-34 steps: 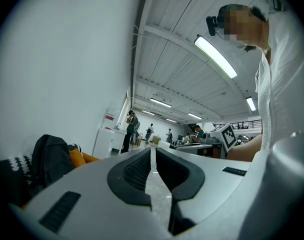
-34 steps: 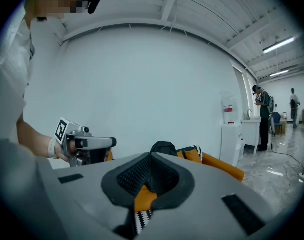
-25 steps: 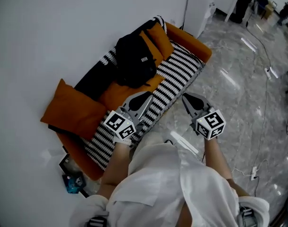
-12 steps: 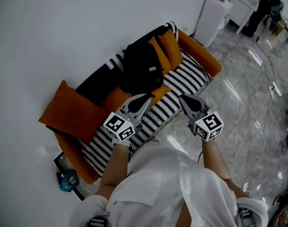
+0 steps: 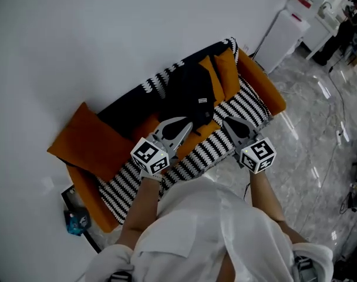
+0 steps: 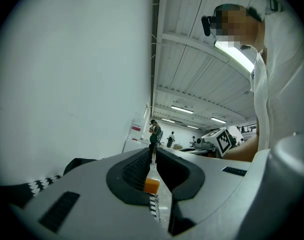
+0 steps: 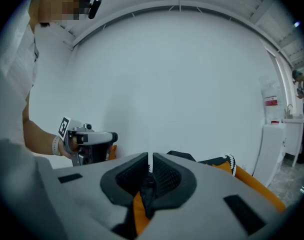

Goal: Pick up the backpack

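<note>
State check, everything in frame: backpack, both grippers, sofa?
backpack: sitting on the sofa, leaning on the back cushions, not held.
left gripper: shut, nothing between its jaws.
right gripper: shut, nothing between its jaws.
sofa: striped cover over the seat, with an orange cushion at its left end.

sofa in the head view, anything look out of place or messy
Nothing spilled or damaged. The orange cushion at the sofa's left end in the head view sits tilted, one corner poking up. The striped throw looks rumpled, and the backpack slumps against the back. A small blue thing lies on the floor by that end.
</note>
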A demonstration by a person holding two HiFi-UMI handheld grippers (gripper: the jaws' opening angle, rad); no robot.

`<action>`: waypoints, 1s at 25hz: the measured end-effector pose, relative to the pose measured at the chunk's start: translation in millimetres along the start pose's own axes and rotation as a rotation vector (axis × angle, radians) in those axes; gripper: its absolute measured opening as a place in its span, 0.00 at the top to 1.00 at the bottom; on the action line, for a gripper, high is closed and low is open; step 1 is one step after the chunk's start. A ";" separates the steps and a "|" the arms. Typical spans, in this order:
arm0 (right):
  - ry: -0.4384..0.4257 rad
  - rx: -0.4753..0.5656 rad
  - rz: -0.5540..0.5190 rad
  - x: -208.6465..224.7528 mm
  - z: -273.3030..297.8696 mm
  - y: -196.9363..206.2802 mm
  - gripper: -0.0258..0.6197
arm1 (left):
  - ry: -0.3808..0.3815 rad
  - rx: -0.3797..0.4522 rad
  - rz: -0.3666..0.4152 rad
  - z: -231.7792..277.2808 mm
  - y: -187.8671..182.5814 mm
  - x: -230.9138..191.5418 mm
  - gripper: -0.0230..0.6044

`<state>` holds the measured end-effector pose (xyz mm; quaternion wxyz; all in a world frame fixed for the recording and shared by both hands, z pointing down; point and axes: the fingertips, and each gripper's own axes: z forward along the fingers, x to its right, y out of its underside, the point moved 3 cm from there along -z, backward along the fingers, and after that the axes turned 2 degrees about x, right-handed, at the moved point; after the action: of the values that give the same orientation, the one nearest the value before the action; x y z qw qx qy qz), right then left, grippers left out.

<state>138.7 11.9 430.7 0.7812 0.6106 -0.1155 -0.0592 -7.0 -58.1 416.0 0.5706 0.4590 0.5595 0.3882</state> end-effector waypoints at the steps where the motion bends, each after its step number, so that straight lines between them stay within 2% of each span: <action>1: -0.008 -0.007 -0.004 1.0 8.9 -0.1 0.91 | -0.001 -0.001 0.003 -1.3 -1.3 -6.5 0.90; 5: -0.055 -0.031 -0.021 5.2 39.3 -2.5 0.89 | -0.041 -0.002 0.014 -7.0 -5.7 -34.4 0.90; 8: -0.122 -0.049 -0.038 6.5 54.6 -3.2 0.83 | -0.089 -0.001 0.020 -8.9 -3.7 -47.7 0.90; 13: -0.201 -0.093 -0.086 19.0 82.6 2.5 0.80 | -0.149 -0.013 0.007 -3.2 7.8 -64.3 0.90; 21: -0.387 -0.181 -0.157 60.9 117.6 16.1 0.73 | -0.274 -0.022 -0.027 33.7 21.7 -84.6 0.90; 25: -0.450 -0.227 -0.199 92.5 140.0 19.1 0.71 | -0.336 -0.025 -0.039 57.3 24.1 -94.8 0.90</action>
<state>191.8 -136.6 491.1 0.7895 0.4990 -0.2184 -0.2827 44.8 -147.2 463.1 0.6692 0.4994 0.4601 0.3017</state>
